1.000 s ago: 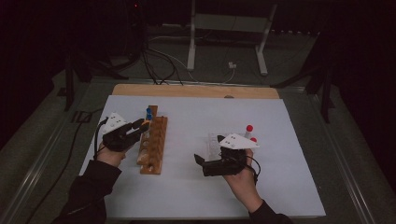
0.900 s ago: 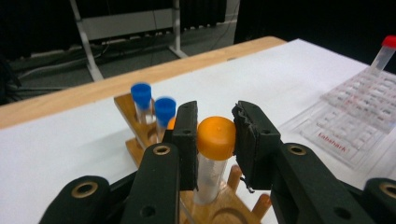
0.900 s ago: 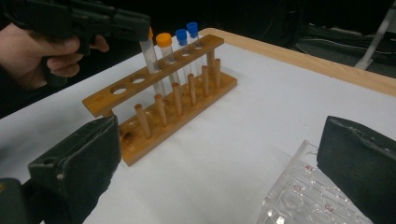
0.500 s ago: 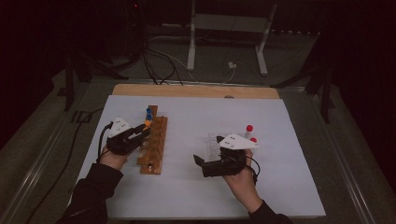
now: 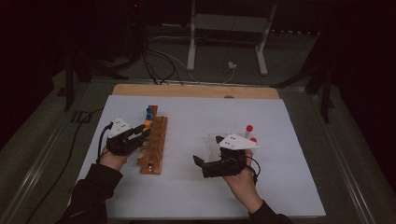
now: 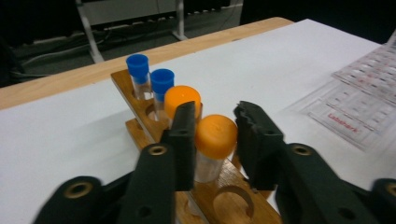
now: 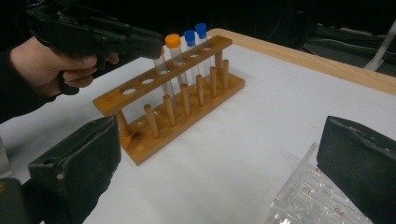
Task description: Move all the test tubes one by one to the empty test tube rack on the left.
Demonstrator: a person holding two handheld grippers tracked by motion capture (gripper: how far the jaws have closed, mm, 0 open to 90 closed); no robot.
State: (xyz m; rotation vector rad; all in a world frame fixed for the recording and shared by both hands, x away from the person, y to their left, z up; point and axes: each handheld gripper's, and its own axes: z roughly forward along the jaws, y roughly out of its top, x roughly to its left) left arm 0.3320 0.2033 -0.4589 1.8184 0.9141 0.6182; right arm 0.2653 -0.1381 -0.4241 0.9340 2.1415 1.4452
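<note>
Tube (image 6: 214, 142): upright in rack (image 5: 153, 144), orange cap up, long axis vertical.
Left tool (image 6: 215, 135): jaws just opening, cap between them, right jaw clear.
Right tool (image 7: 219, 163): jaws wide apart over bench (image 5: 196, 186).

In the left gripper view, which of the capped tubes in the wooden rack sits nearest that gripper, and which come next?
1. Near orange-capped tube, between the left gripper fingers.
2. Second orange-capped tube, just behind it.
3. Near blue-capped tube, further along the rack.
4. Far blue-capped tube, at the rack's far end.
</note>
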